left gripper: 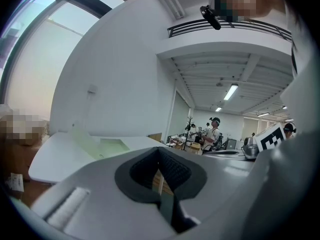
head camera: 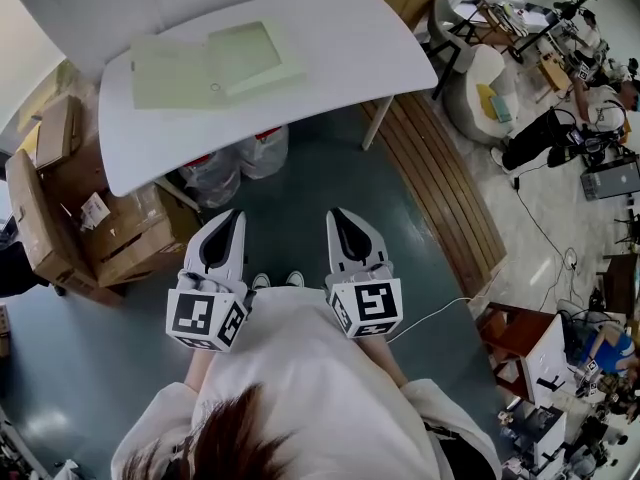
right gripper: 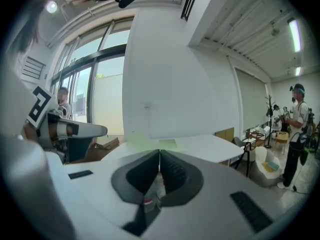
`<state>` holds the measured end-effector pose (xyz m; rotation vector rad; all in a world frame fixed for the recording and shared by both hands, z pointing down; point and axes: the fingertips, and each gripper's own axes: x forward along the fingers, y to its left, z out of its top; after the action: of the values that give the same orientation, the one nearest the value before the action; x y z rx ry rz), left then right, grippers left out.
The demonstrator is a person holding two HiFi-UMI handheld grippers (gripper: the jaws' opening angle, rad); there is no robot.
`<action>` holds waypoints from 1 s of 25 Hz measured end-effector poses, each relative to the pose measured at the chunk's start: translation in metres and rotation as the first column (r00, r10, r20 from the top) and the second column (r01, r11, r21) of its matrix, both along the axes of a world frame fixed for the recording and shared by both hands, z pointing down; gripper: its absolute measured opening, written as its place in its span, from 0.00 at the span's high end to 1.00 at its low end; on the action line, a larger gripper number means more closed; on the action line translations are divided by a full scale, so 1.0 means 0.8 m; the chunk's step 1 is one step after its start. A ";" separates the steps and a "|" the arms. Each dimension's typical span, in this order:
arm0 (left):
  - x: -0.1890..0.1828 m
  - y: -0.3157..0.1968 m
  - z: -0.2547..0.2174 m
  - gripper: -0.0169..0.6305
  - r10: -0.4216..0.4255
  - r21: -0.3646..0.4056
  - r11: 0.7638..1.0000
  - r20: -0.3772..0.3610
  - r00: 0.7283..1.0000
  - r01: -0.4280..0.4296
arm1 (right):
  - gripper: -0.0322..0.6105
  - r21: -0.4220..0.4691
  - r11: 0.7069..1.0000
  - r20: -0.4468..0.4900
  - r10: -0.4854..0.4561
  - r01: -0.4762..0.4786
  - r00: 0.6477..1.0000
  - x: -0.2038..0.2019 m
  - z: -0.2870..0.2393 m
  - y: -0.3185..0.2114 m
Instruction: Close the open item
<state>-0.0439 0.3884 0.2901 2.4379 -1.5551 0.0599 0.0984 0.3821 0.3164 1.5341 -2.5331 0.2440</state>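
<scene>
Closest to the person, the left gripper [head camera: 236, 214] and the right gripper [head camera: 336, 214] are held side by side over the dark floor [head camera: 300, 183]. Each has its fingers together with nothing between them. Farther out stands the white counter [head camera: 340, 48], well apart from both. On it lies the pale green flat case [head camera: 215, 63] (lid spread open), toward the counter's left part.
</scene>
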 end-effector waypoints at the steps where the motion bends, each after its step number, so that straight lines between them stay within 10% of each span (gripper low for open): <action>1: 0.003 0.001 0.000 0.96 0.000 0.001 1.000 0.000 1.000 0.000 | 0.94 0.000 1.000 0.006 -0.003 0.003 1.000 0.002 0.000 0.001; 25: 0.000 -0.053 0.024 0.96 -0.015 -0.034 0.999 -0.014 1.000 0.015 | 0.93 -0.081 0.996 -0.027 0.024 -0.027 0.999 0.021 0.039 -0.038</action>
<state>-0.0437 0.3464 0.3095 2.3955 -1.5536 0.0657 0.1154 0.3515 0.3476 1.5302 -2.4538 0.3241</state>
